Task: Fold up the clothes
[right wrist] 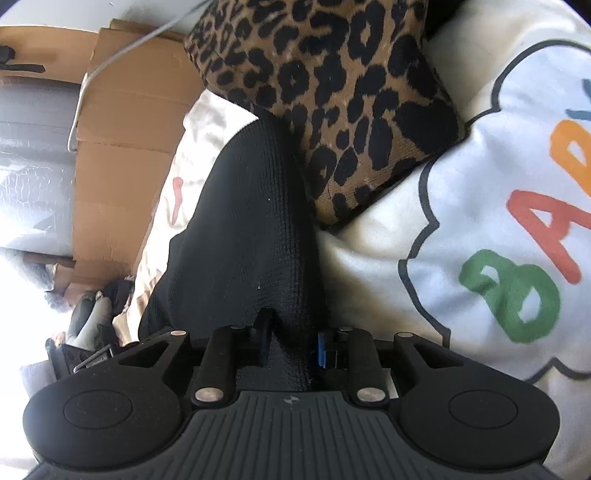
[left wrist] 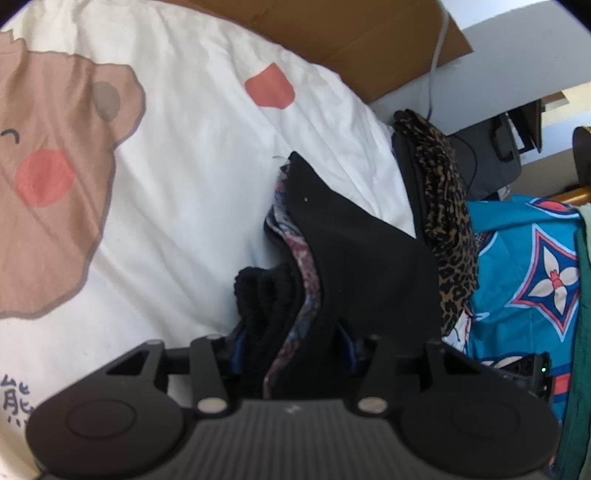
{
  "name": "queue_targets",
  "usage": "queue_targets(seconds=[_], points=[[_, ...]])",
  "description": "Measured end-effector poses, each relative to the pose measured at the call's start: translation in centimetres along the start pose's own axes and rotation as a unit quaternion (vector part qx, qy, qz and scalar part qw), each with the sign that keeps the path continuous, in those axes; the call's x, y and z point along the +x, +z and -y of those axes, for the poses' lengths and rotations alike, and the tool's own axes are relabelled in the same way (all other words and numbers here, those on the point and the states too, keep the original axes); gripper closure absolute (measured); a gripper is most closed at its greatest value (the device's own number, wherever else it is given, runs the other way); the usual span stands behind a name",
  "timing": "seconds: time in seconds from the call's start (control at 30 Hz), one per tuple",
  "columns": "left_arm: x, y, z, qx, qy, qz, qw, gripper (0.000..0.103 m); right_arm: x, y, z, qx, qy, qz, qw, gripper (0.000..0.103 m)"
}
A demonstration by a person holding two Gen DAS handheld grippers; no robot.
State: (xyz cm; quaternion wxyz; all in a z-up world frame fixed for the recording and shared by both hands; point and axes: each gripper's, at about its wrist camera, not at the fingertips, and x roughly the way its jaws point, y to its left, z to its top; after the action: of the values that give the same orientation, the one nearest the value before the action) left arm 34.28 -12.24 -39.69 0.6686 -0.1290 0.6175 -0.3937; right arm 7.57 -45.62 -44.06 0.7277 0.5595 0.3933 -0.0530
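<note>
In the left wrist view a black garment lies folded over a patterned fabric and a black knit piece, all standing on edge as one bundle. My left gripper is shut on this bundle, which fills the gap between its blue pads. A folded leopard-print garment rests just right of the bundle. In the right wrist view the black ribbed cloth runs from the leopard-print garment down between the fingers of my right gripper. Its jaws stand slightly apart, and the right blue pad shows beside the cloth.
Everything lies on a white bed cover with a brown bear print and coloured letters. Cardboard and a grey cable line the far side. A blue patterned cloth lies at the right.
</note>
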Motion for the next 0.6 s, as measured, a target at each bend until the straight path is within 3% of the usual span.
queue_targets(seconds=[0.17, 0.27, 0.4, 0.6], points=[[0.6, 0.2, 1.0, 0.012, 0.013, -0.012, 0.9998, 0.037, 0.8, 0.5, 0.4, 0.004, 0.026, -0.020, 0.999, 0.078], [0.9, 0.4, 1.3, 0.016, 0.029, -0.017, 0.9993, 0.046, 1.0, 0.5, -0.2, -0.008, 0.015, -0.022, 1.000, 0.089], [0.4, 0.3, 1.3, 0.000, 0.044, -0.019, 0.9989, 0.061, 1.0, 0.2, -1.7, -0.027, -0.006, -0.010, 1.000, 0.094], [-0.1, 0.2, 3.6, 0.033, 0.098, -0.021, 0.9944, 0.066, 0.6, -0.5, -3.4, -0.036, -0.029, 0.011, 0.999, 0.096]])
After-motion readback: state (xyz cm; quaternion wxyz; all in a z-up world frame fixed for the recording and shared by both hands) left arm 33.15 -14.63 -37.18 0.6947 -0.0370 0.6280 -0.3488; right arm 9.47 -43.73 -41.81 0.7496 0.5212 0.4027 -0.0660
